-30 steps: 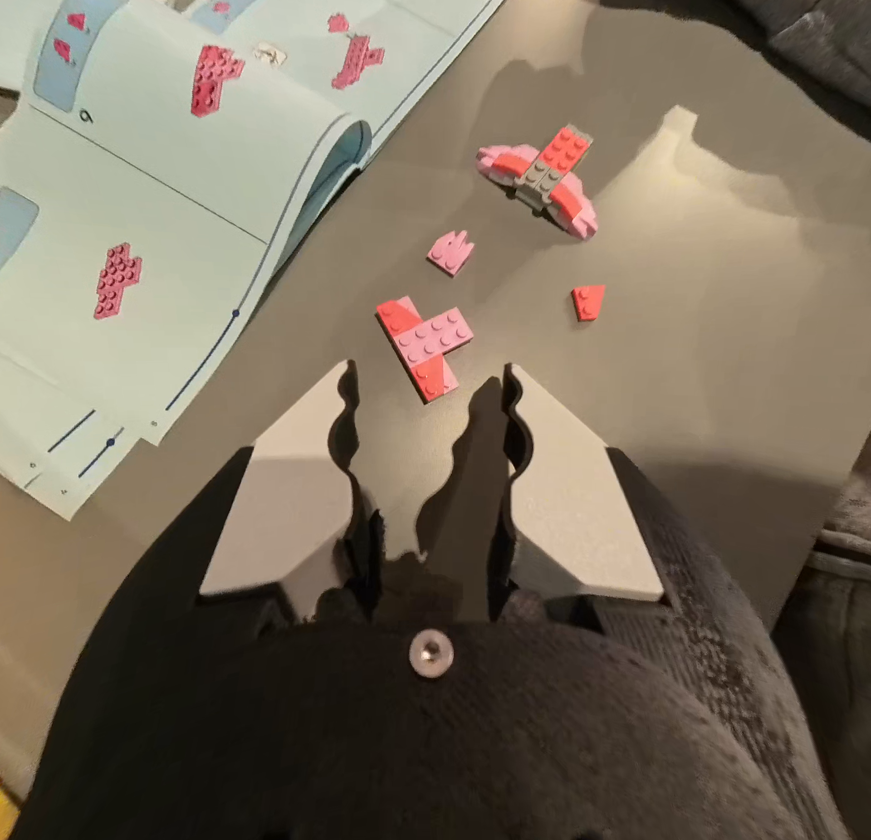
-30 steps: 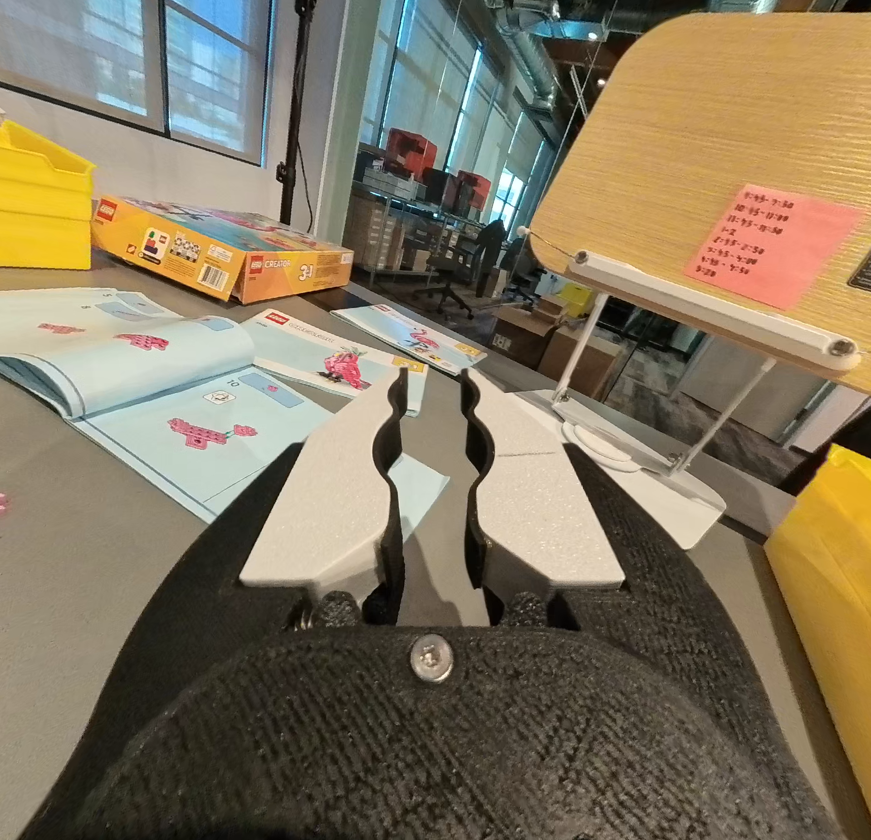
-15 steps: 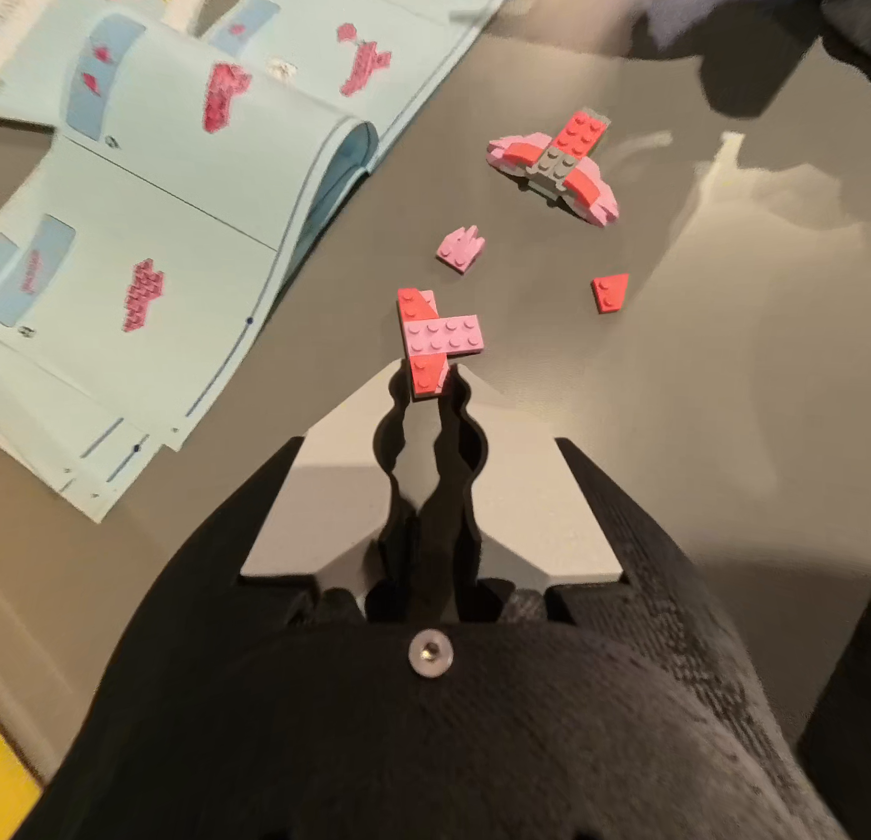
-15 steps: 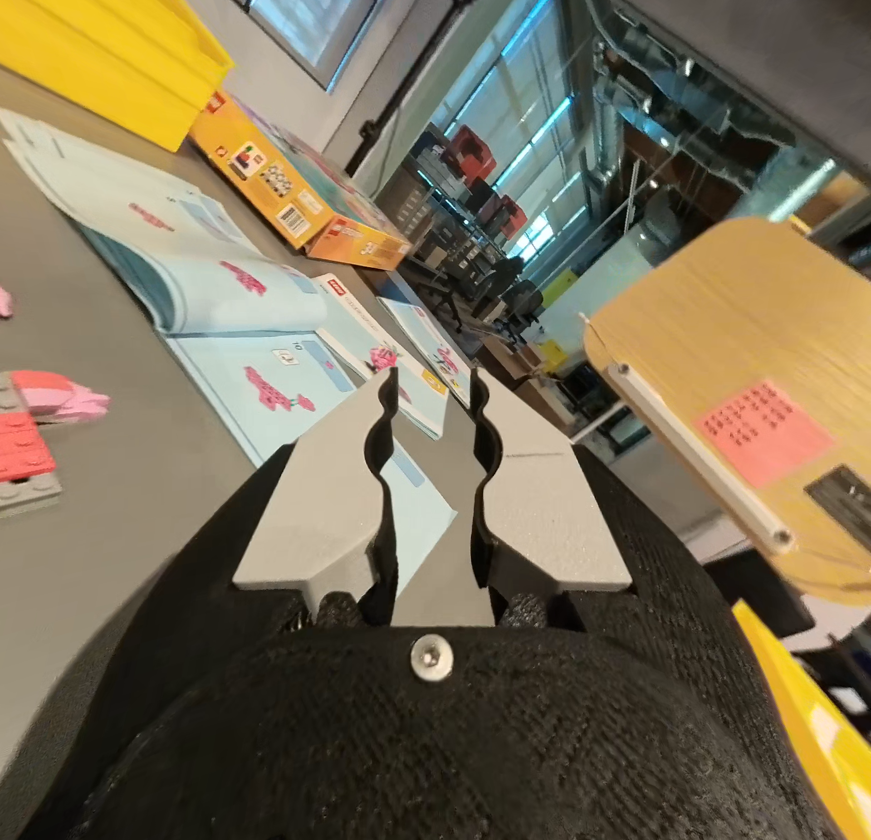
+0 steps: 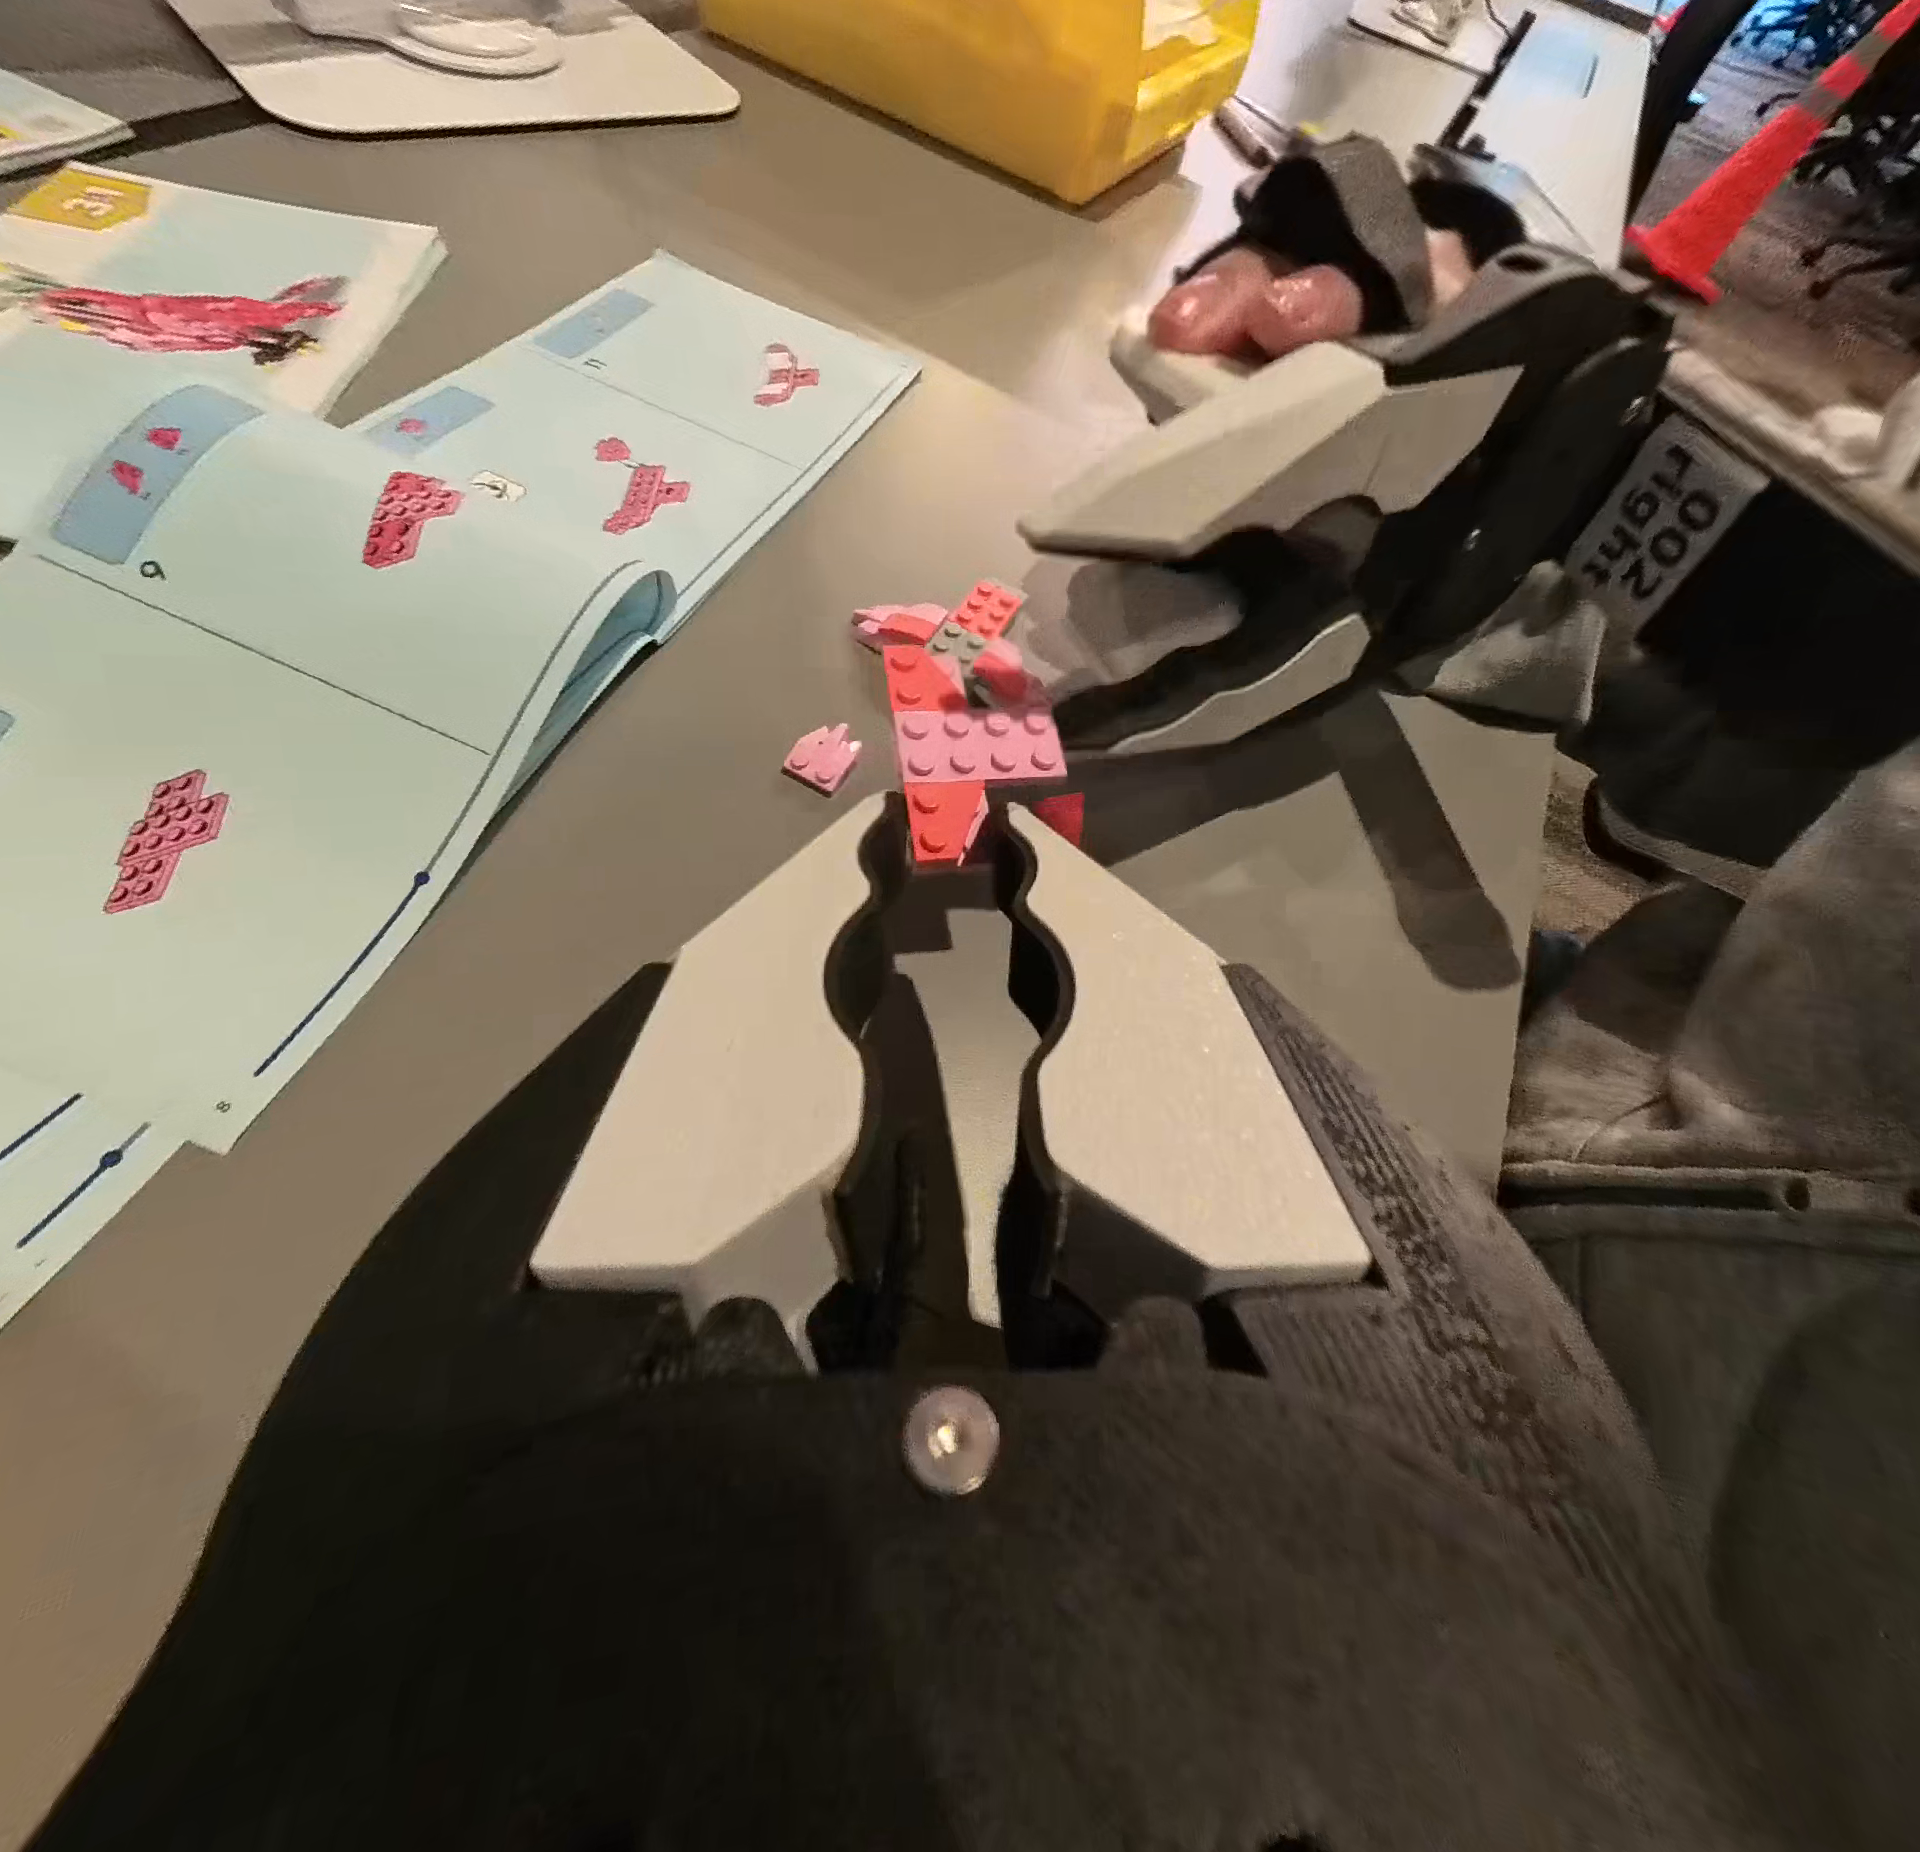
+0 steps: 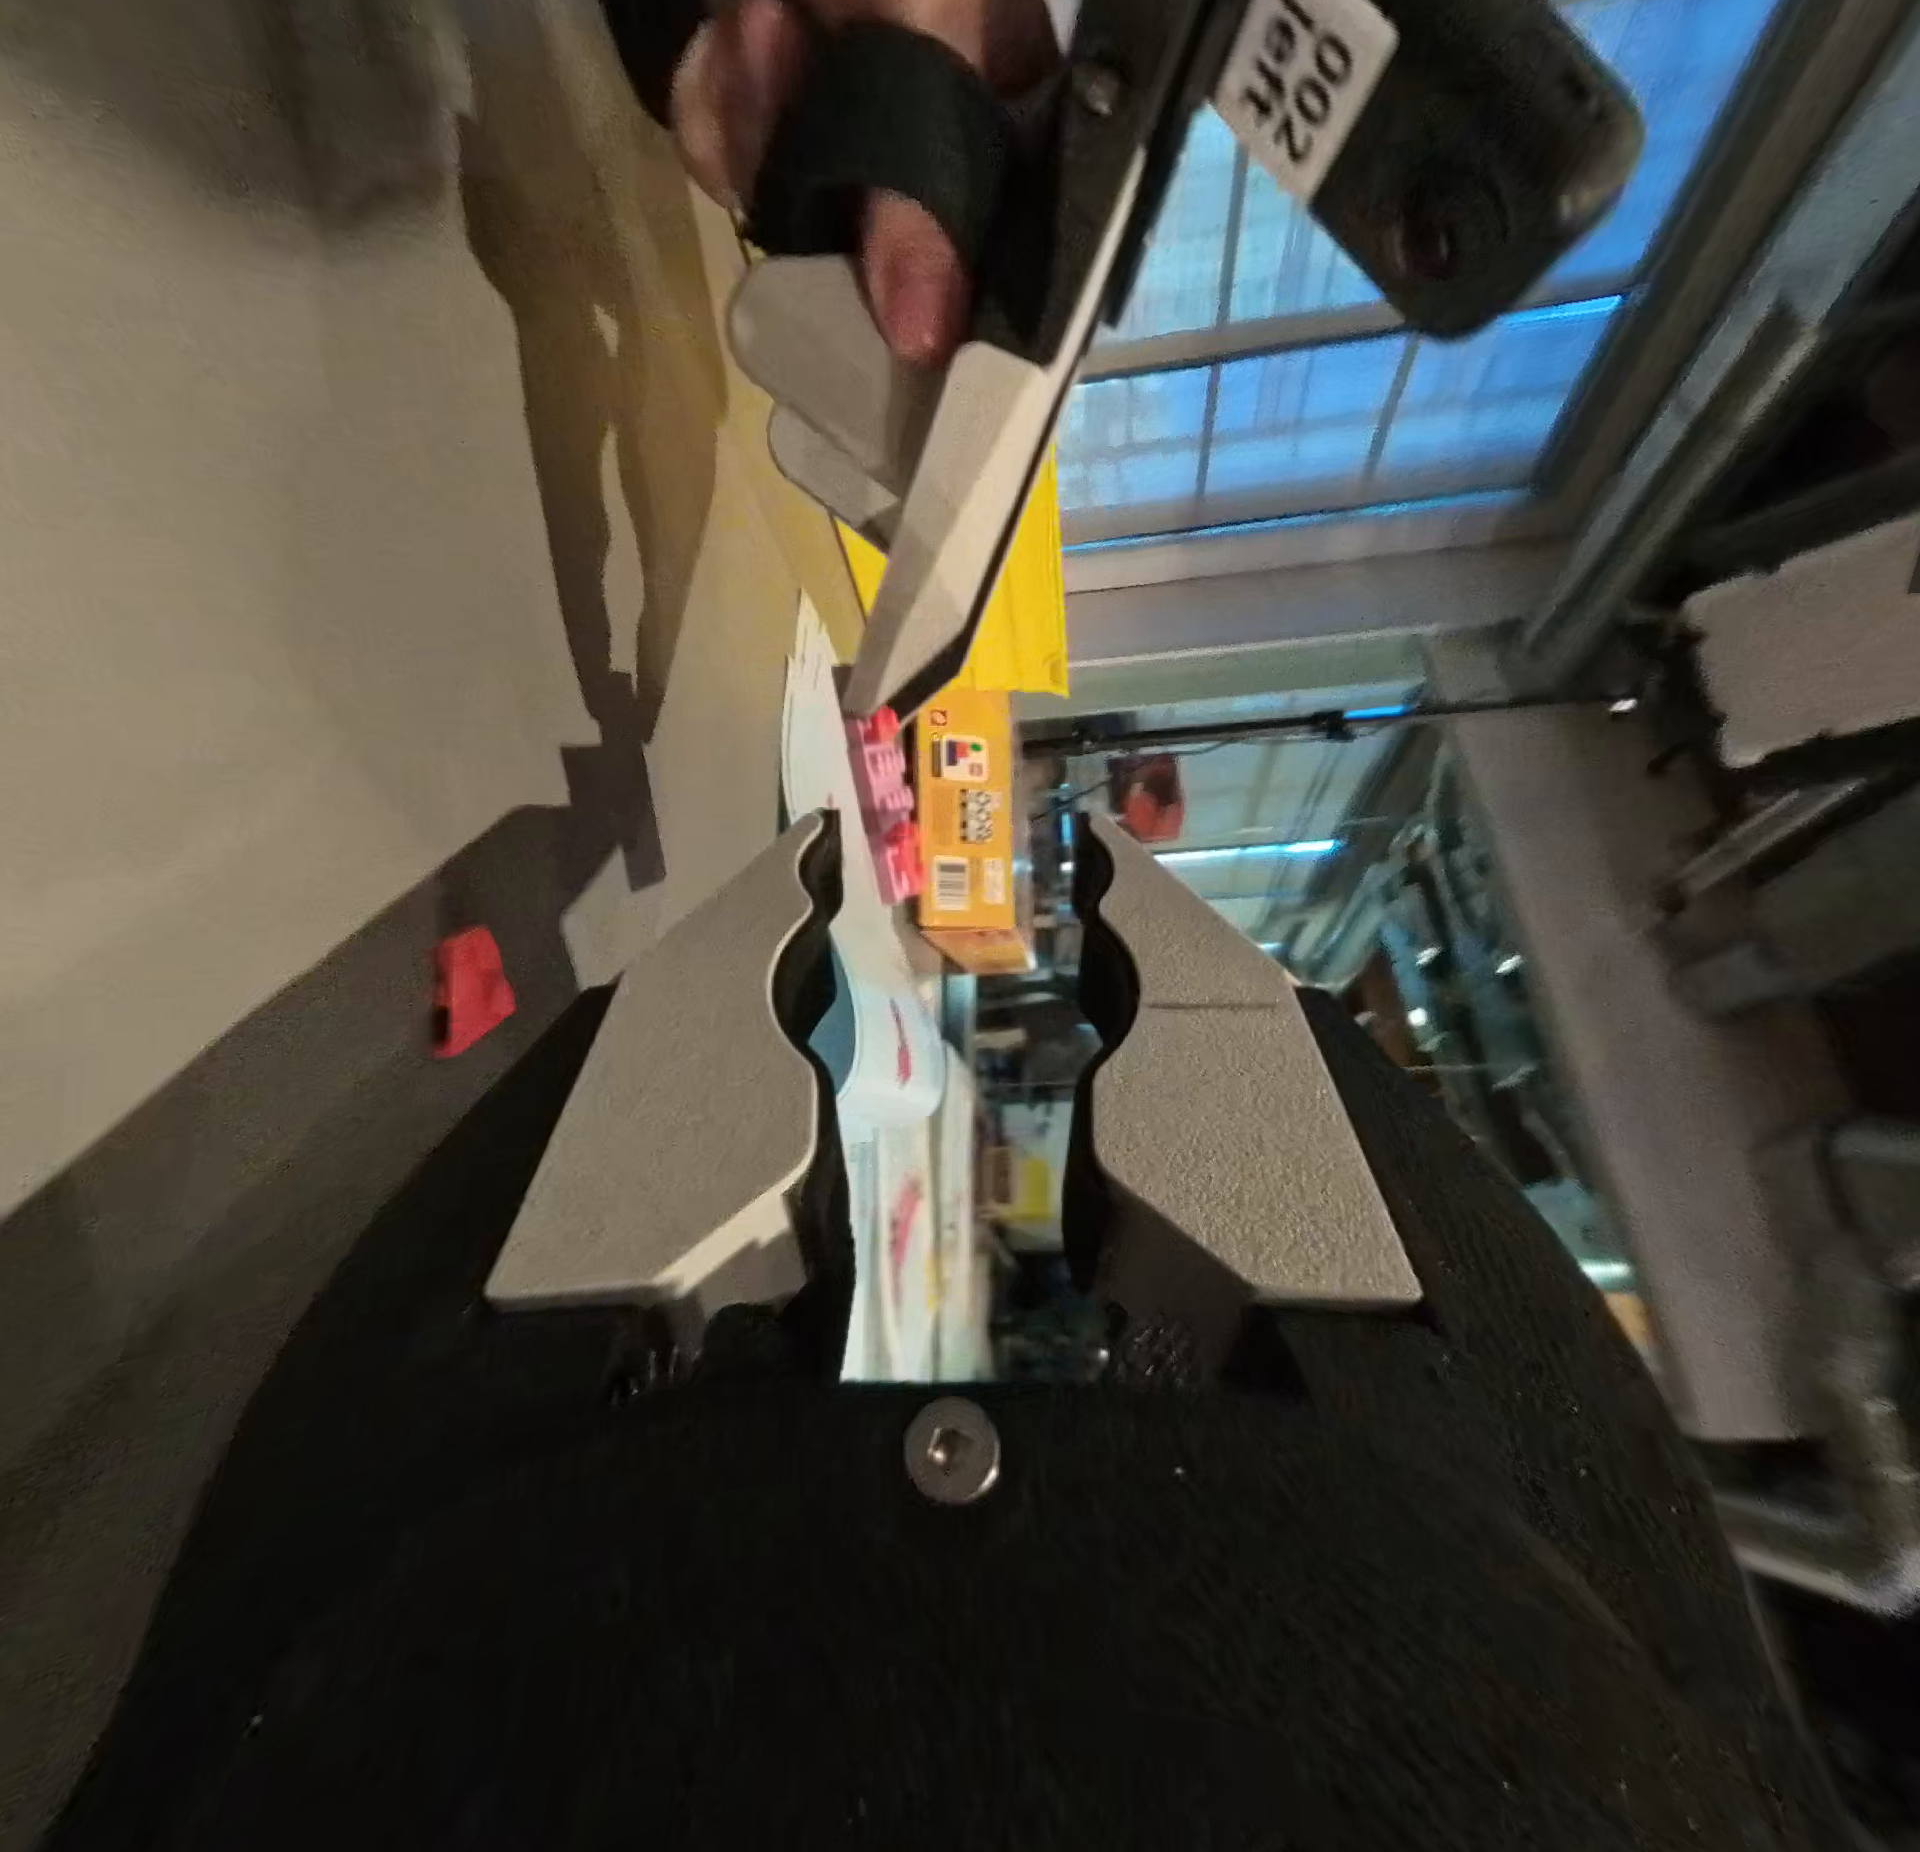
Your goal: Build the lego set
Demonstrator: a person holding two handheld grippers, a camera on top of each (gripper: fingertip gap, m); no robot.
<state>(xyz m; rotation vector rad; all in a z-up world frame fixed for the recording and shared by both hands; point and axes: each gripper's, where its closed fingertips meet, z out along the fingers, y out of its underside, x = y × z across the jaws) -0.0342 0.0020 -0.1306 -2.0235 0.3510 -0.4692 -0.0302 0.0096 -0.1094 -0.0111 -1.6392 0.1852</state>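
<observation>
I pinch the cross-shaped plate assembly (image 5: 971,753) in my left gripper (image 5: 948,828), lifted for my open right gripper (image 6: 951,846) to reach.

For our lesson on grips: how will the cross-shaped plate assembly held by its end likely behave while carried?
The cross-shaped plate assembly is thin, probably stiff and light. The left tongs pinch only its red end, so it may pivot. A knock could separate the joined plates.
</observation>
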